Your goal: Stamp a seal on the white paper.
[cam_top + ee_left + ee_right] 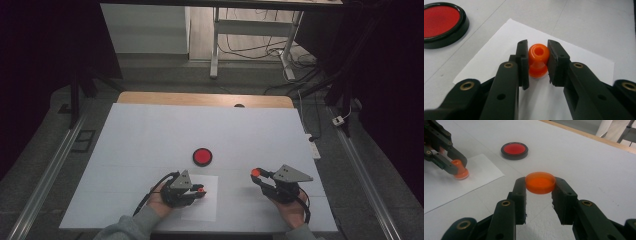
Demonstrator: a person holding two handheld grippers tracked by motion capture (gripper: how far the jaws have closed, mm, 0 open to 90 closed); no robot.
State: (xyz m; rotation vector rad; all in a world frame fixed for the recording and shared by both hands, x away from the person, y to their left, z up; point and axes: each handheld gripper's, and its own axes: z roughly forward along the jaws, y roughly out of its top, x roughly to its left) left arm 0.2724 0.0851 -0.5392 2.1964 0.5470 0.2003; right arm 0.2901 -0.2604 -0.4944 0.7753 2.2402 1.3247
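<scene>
On the left, a small orange plastic stamp with a knob top (538,60) is clamped upright between the nearly closed jaws of the left gripper (196,192), its base pressed to a white paper sheet (584,65). A red ink pad in a black round case (202,156) lies uncovered between the hands. An orange round plastic cap (540,182) is pinched in the right gripper (539,195), held clear of the table. Stamping seems to be in hand; recapping appears left.

red disc (202,156) mid-table; left gripper (200,190) over paper sheet (207,200).
</scene>
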